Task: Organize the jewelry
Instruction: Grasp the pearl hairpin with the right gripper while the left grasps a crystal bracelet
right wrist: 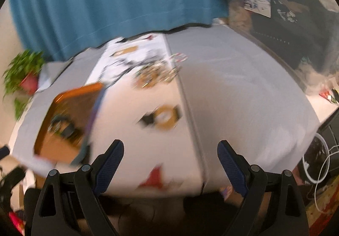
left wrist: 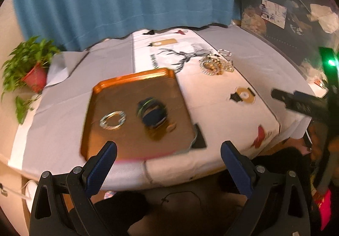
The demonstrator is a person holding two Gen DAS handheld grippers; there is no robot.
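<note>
the tray (left wrist: 135, 92) already holds a pale ring (left wrist: 113, 120) and dark bangles (left wrist: 151, 114), so the sorting is partly done; a heap (left wrist: 216, 63) of jewelry still lies on the cloth (left wrist: 222, 109) beyond the tray, well apart from it. left gripper (left wrist: 168, 164) and right gripper (right wrist: 170, 165) both stand wide and empty, over the near table edge

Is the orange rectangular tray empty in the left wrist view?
No, the orange rectangular tray holds a silver ring-shaped bracelet and a dark stack of bangles.
</note>
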